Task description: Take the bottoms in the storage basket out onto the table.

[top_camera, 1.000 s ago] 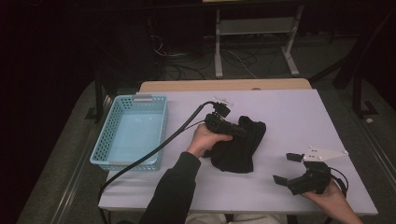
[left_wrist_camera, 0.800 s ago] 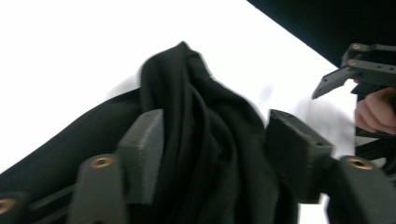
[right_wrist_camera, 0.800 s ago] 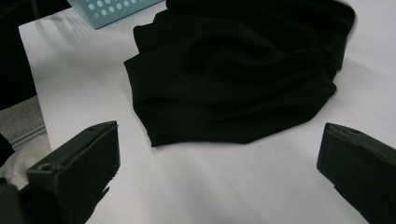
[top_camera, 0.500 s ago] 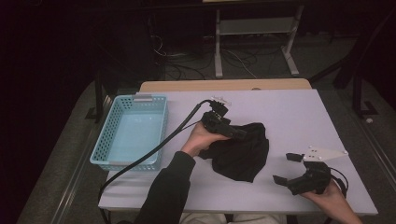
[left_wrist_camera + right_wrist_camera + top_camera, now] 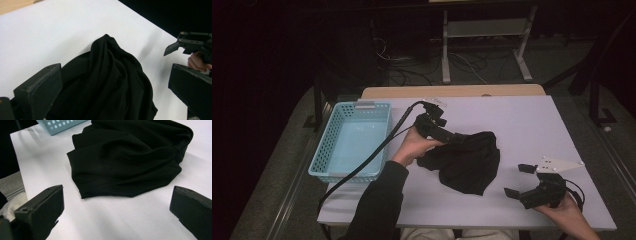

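A crumpled black cloth (image 5: pixel 472 160) lies in the middle of the white table (image 5: pixel 522 120). My left gripper (image 5: pixel 460 138) hovers over the cloth's upper left edge. Its jaws have just been opening and now stand wide apart. In the left gripper view the cloth (image 5: pixel 107 82) lies below and between the jaws of that gripper (image 5: pixel 115 75), and neither pad presses on it. My right gripper (image 5: pixel 516 180) rests near the table's front right, open, pointing at the cloth (image 5: pixel 130 157) from a short way off. Nothing is between the jaws of this gripper (image 5: pixel 117 191).
A light blue perforated basket (image 5: pixel 324 145) stands at the table's left side; its corner (image 5: pixel 62 123) appears in the right gripper view. The left gripper's cable (image 5: pixel 362 167) runs across the basket's near right corner. The right gripper (image 5: pixel 190 42) appears far off in the left gripper view.
The left gripper's jaws opened and let go of the cloth, and the hand drew up and back to the left. The cloth dropped and spread flatter and wider. The right gripper stayed still.
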Available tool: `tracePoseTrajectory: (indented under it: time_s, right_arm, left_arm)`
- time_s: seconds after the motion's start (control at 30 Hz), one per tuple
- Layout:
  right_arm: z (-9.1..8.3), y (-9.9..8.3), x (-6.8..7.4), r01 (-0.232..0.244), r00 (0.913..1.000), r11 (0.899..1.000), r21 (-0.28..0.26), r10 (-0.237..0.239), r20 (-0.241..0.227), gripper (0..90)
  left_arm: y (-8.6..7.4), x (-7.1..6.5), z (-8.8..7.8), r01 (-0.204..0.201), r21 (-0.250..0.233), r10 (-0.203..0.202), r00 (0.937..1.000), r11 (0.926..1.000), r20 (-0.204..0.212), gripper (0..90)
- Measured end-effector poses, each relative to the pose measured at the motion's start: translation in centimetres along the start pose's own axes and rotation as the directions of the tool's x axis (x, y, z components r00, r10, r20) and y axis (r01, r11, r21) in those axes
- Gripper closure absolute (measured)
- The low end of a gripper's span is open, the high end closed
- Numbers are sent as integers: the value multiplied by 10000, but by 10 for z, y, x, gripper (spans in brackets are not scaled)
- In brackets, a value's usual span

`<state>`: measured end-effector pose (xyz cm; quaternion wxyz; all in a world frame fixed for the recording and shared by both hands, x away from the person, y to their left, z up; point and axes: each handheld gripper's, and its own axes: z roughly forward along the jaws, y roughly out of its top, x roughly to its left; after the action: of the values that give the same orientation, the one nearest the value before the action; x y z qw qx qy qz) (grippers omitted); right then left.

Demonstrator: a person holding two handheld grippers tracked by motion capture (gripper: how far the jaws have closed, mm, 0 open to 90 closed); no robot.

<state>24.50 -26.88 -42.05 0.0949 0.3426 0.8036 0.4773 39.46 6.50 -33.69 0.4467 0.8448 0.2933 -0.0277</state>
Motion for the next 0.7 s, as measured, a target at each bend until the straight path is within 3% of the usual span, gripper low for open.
tracePoseTrajectory:
  time_s: [0.7]
  right_arm:
    - [1,0,0,-18,10000,10000,46,18,5,0]
  left_arm:
    - [-10,6,-44,77,-456,-110,9973,9989,-727,0]
